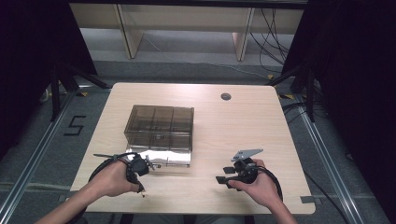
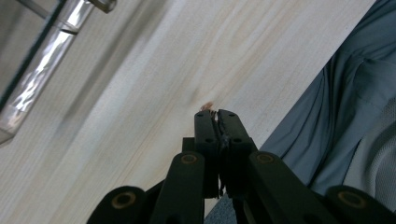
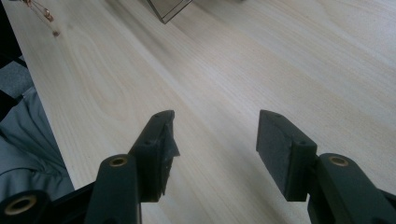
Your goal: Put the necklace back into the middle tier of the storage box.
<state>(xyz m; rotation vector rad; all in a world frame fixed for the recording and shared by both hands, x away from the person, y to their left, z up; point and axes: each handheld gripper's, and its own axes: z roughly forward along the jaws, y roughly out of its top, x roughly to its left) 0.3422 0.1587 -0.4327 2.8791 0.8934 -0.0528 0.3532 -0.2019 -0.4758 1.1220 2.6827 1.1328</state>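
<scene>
Black jaws, brass-coloured pivot screws

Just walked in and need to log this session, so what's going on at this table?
A person works two handheld grippers at a wooden table. The left gripper is shut on a small coppery thing, too small to identify, near the table's front edge. The right gripper hovers open over bare wood, holding nothing. A smoky transparent compartment box stands behind, with a shiny drawer pulled out at its front.
</scene>
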